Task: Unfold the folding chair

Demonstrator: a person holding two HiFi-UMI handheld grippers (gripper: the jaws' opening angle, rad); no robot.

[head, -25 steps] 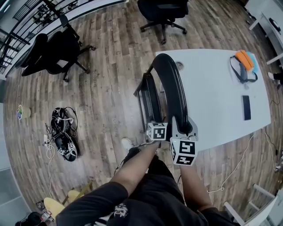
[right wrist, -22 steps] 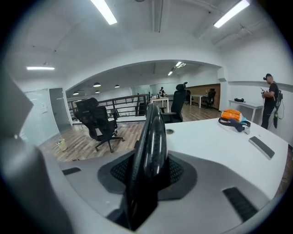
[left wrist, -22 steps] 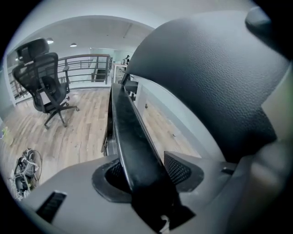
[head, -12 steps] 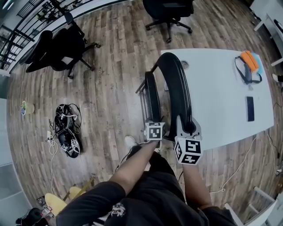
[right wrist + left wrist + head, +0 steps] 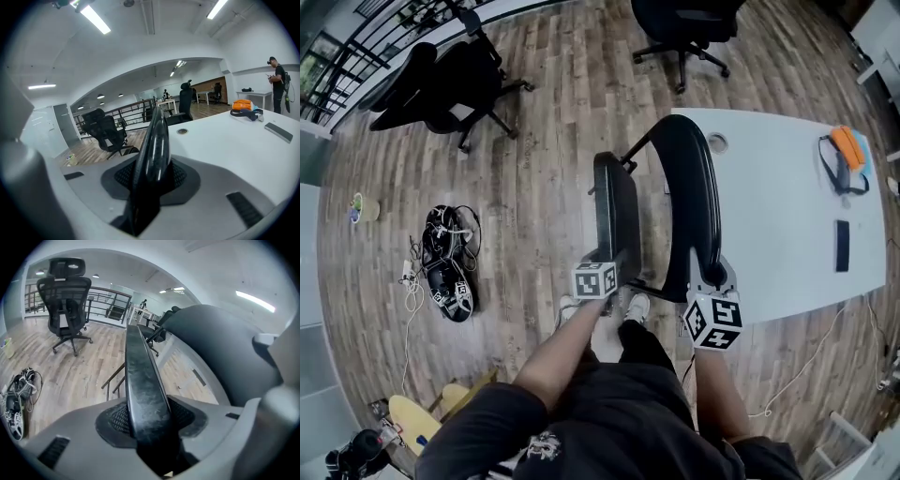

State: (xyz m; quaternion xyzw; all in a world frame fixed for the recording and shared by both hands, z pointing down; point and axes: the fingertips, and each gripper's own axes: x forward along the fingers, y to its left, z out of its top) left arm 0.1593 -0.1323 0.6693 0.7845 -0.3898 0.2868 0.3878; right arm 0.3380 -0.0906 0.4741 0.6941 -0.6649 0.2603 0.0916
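Observation:
The black folding chair stands against the white table's edge. Its curved backrest [image 5: 694,192] is on the right and its seat panel [image 5: 614,211] hangs a little apart on the left. My left gripper [image 5: 611,265] is shut on the seat's near edge [image 5: 143,390], which runs between the pads. My right gripper [image 5: 706,278] grips the backrest's rim [image 5: 154,145], its jaws closing on it with the pads pressing both sides. In the left gripper view the backrest [image 5: 220,348] bulks at the right.
The white table [image 5: 787,216] carries an orange and grey item [image 5: 844,150] and a dark phone [image 5: 843,246]. Black office chairs [image 5: 441,80] [image 5: 684,23] stand on the wood floor. A cable bundle [image 5: 445,272] lies left. A person [image 5: 280,89] stands far right.
My left gripper has pulled the seat panel out to the left, away from the backrest, widening the gap between them. The right gripper has kept its place on the backrest.

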